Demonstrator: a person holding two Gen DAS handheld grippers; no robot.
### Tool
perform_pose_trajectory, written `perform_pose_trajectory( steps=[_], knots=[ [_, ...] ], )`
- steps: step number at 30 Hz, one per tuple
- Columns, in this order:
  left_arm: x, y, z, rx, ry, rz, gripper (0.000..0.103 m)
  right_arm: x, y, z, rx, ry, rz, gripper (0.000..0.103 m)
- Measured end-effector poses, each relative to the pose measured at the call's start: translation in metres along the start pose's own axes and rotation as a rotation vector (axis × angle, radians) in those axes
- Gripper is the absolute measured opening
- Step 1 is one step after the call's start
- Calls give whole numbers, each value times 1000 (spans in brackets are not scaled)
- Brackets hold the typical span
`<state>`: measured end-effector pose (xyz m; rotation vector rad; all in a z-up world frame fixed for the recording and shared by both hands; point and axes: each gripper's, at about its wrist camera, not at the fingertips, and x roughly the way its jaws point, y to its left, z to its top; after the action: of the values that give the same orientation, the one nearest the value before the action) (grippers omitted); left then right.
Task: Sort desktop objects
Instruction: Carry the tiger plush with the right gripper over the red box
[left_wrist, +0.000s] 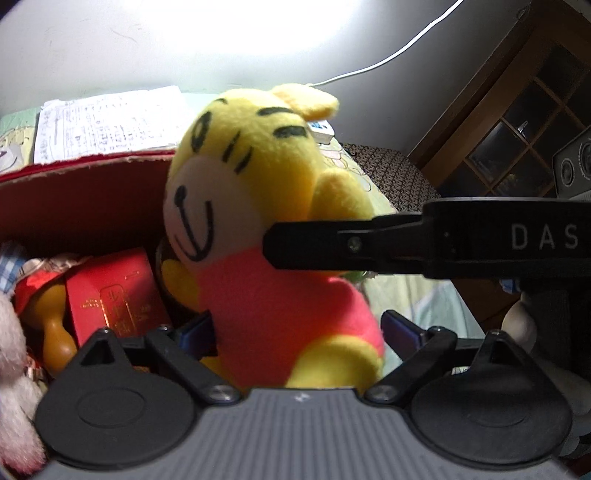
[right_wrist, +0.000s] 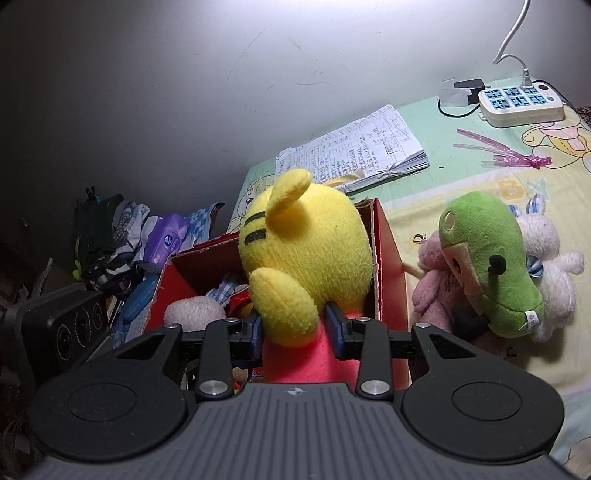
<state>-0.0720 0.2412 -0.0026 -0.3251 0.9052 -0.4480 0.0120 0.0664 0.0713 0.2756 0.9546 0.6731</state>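
Observation:
A yellow tiger plush in a pink shirt hangs upright over the open red box. In the right wrist view I see its back, and my right gripper is shut on its pink body just under one arm. One black finger of that gripper crosses the left wrist view at the plush's neck. My left gripper stands open, jaws wide, with the plush's lower body between the blue pads. The red box holds a red packet, a white plush and other small things.
To the right of the box, a green plush, a pink plush and a white plush lie on the patterned cloth. Behind are a written notebook, a power strip and a pink ribbon. Clothes and a tissue pack pile up left.

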Motion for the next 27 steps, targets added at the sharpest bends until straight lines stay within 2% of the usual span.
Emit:
perform_pose_trajectory(
  steps=[3, 10, 21, 27],
  knots=[
    [5, 7, -2, -29, 25, -9, 93, 7, -4, 0, 27, 17, -12, 32],
    [11, 11, 5, -63, 34, -5, 94, 15, -18, -1, 89, 24, -53, 30],
    [15, 21, 9, -95, 47, -37, 98, 23, -31, -2, 139, 16, -36, 30],
    [17, 20, 10, -90, 46, -28, 98, 21, -33, -4, 142, 2, -25, 31]
  ],
)
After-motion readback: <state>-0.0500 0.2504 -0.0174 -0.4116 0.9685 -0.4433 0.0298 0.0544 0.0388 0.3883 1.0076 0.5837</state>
